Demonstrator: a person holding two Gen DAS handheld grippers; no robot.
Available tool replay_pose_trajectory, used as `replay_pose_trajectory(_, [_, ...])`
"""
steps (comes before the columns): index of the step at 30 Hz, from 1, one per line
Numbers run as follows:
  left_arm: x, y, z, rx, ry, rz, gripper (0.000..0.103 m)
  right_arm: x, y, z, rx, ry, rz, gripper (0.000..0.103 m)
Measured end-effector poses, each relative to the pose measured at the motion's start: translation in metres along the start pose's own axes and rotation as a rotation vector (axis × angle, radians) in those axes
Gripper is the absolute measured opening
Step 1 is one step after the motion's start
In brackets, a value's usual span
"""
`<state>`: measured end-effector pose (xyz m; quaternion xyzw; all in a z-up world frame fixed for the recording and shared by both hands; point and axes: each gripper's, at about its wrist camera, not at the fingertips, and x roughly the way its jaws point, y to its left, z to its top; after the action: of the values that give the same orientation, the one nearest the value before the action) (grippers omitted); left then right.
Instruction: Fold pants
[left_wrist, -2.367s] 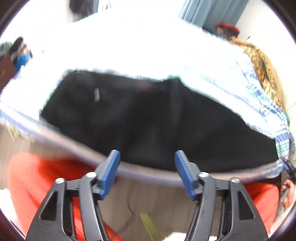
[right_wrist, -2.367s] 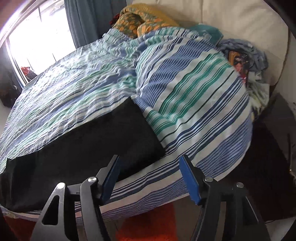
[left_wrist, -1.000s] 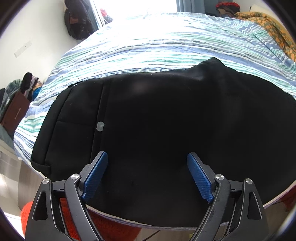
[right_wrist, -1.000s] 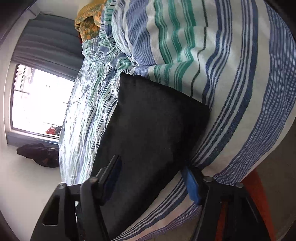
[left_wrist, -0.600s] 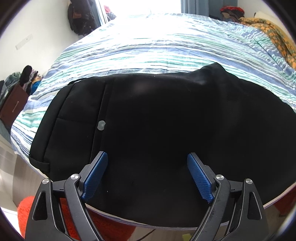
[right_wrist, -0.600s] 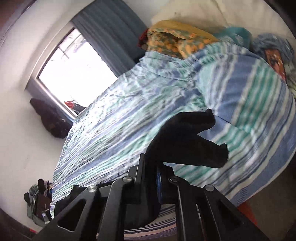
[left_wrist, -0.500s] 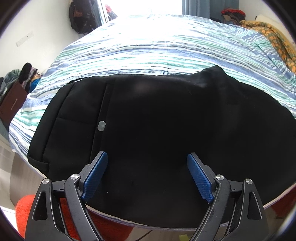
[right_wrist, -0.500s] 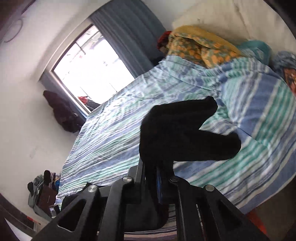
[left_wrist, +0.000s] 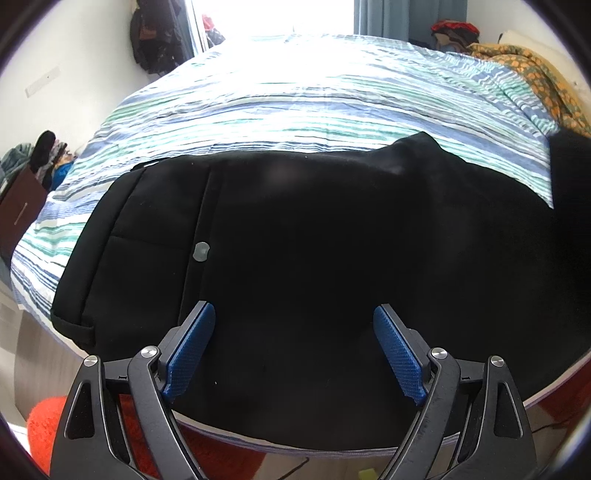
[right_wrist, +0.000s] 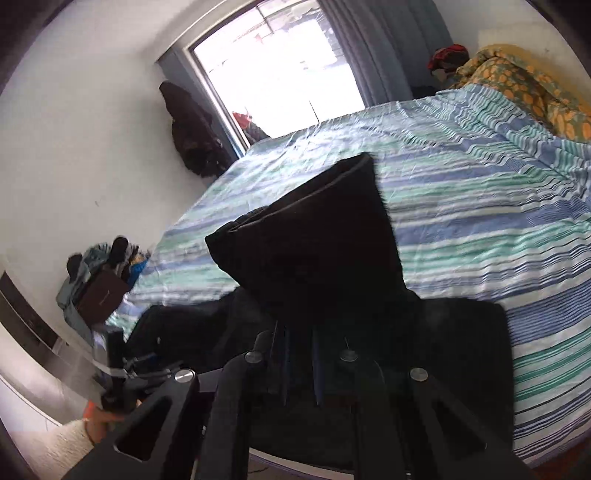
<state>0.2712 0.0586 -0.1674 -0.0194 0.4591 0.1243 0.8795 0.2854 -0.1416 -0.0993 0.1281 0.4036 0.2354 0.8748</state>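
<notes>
Only right claw (right_wrist: 299, 365) view shows pants (right_wrist: 314, 243) lifted.

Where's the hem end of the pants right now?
In the right wrist view, the hem end is lifted above the striped bedspread, pinched in the shut right gripper.

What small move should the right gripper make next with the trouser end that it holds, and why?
Probably carry it on toward the waistband. The right gripper is shut on the hem end of the black fabric pants and holds it above the striped bedsheet, while the open left gripper hovers near the button.
</notes>
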Motion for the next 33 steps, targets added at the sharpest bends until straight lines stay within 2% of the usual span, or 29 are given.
replay_pose_trajectory(2, [-0.001, -0.004, -0.004, 0.028, 0.001, 0.006, 0.090, 0.048, 0.013, -0.034, -0.053, 0.180, -0.026, 0.026])
replay_pose_trajectory(3, [-0.002, -0.005, -0.005, 0.043, 0.003, -0.003, 0.093, 0.059, 0.016, -0.047, -0.089, 0.237, -0.049, 0.033])
replay_pose_trajectory(5, [-0.007, -0.004, -0.009, 0.051, -0.001, -0.036, 0.095, 0.048, 0.022, -0.057, -0.174, 0.220, -0.058, 0.034])
replay_pose_trajectory(7, [-0.015, 0.000, -0.010, 0.027, -0.012, -0.081, 0.095, 0.022, 0.020, -0.050, -0.210, 0.206, -0.028, 0.052])
replay_pose_trajectory(8, [-0.021, 0.004, -0.009, -0.003, -0.025, -0.116, 0.095, 0.004, 0.017, -0.047, -0.233, 0.171, -0.039, 0.068])
replay_pose_trajectory(9, [-0.031, 0.008, -0.008, -0.041, -0.046, -0.165, 0.094, -0.015, 0.013, -0.044, -0.262, 0.124, -0.061, 0.075])
replay_pose_trajectory(12, [-0.062, 0.004, -0.003, -0.125, -0.099, -0.400, 0.093, -0.061, -0.002, -0.049, -0.314, 0.017, -0.143, 0.082])
replay_pose_trajectory(14, [-0.071, -0.015, 0.001, -0.119, -0.075, -0.565, 0.084, -0.080, -0.019, -0.064, -0.271, -0.026, -0.188, 0.082])
replay_pose_trajectory(16, [-0.066, -0.045, 0.006, -0.067, 0.002, -0.678, 0.047, -0.083, -0.040, -0.078, -0.190, -0.016, -0.215, 0.082])
replay_pose_trajectory(17, [-0.061, -0.060, 0.007, -0.036, 0.040, -0.702, 0.038, -0.079, -0.051, -0.081, -0.146, 0.025, -0.216, 0.082])
replay_pose_trajectory(18, [-0.057, -0.074, 0.006, -0.004, 0.064, -0.704, 0.029, -0.077, -0.058, -0.077, -0.116, 0.047, -0.204, 0.082])
replay_pose_trajectory(19, [-0.053, -0.087, 0.006, 0.034, 0.076, -0.690, 0.027, -0.079, -0.060, -0.075, -0.106, 0.038, -0.191, 0.082])
replay_pose_trajectory(22, [-0.048, -0.119, 0.003, 0.123, 0.094, -0.641, 0.027, -0.082, -0.061, -0.072, -0.130, 0.001, -0.178, 0.082])
replay_pose_trajectory(25, [-0.040, -0.139, 0.003, 0.178, 0.105, -0.595, 0.027, -0.076, -0.062, -0.075, -0.124, 0.018, -0.161, 0.082])
replay_pose_trajectory(29, [-0.030, -0.158, 0.001, 0.218, 0.116, -0.508, 0.030, -0.076, -0.066, -0.074, -0.100, -0.001, -0.138, 0.082])
replay_pose_trajectory(32, [-0.024, -0.158, 0.000, 0.227, 0.131, -0.485, 0.030, -0.074, -0.070, -0.071, -0.074, -0.005, -0.135, 0.082])
replay_pose_trajectory(33, [-0.023, -0.160, -0.001, 0.232, 0.130, -0.474, 0.024, -0.075, -0.072, -0.071, -0.065, -0.008, -0.134, 0.082])
